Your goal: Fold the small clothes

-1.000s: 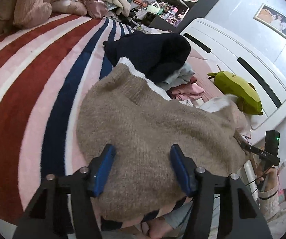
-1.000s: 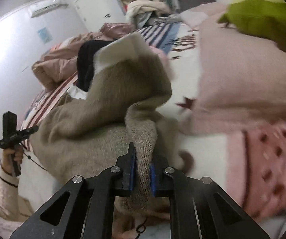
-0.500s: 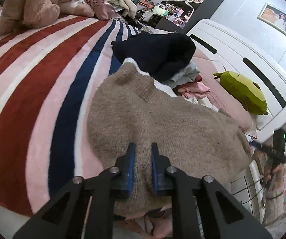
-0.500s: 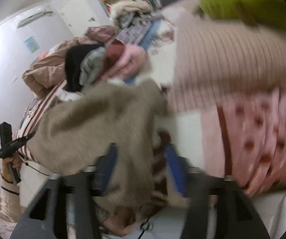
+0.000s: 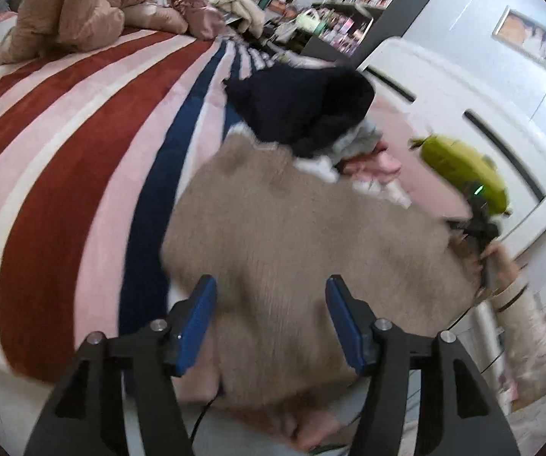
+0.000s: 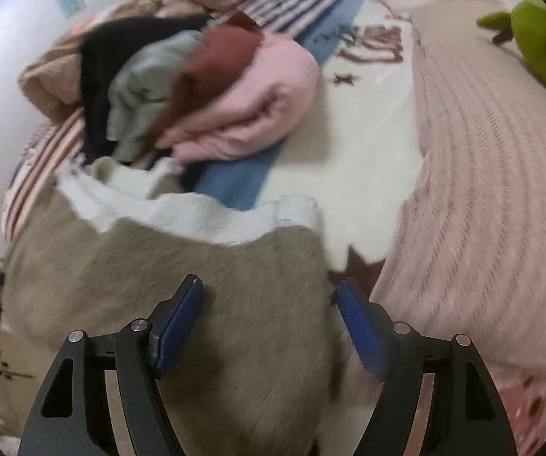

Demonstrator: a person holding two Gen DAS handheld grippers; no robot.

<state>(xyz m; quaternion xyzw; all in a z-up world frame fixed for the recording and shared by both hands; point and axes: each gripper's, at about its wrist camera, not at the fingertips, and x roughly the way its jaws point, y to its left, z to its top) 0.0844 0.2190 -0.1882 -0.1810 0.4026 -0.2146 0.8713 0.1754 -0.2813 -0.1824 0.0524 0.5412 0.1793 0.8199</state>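
Note:
A tan knit sweater (image 5: pixel 303 235) with a white trim (image 6: pixel 197 212) lies spread on the bed, its near edge hanging over the bedside. My left gripper (image 5: pixel 270 285) hovers over that near edge. Its jaws are opening, the fabric lies under the gap, and the blue pads do not press on it. My right gripper (image 6: pixel 268 285) hangs above the sweater (image 6: pixel 121 266) near its right edge. Its jaws are opening too and hold nothing. In the left wrist view a hand (image 5: pixel 501 262) holds the other gripper at the sweater's far right.
A pile of clothes sits behind the sweater: a navy garment (image 5: pixel 303 110), then grey, dark red and pink ones (image 6: pixel 250 106). The bed has a striped blanket (image 5: pixel 64 152). A pink knitted cover (image 6: pixel 482 190) and a green plush toy (image 5: pixel 459 167) lie to the right.
The right gripper let go of the raised sweater fold and swung across; the sweater now lies flat. The left gripper shut at the near edge, then opened again.

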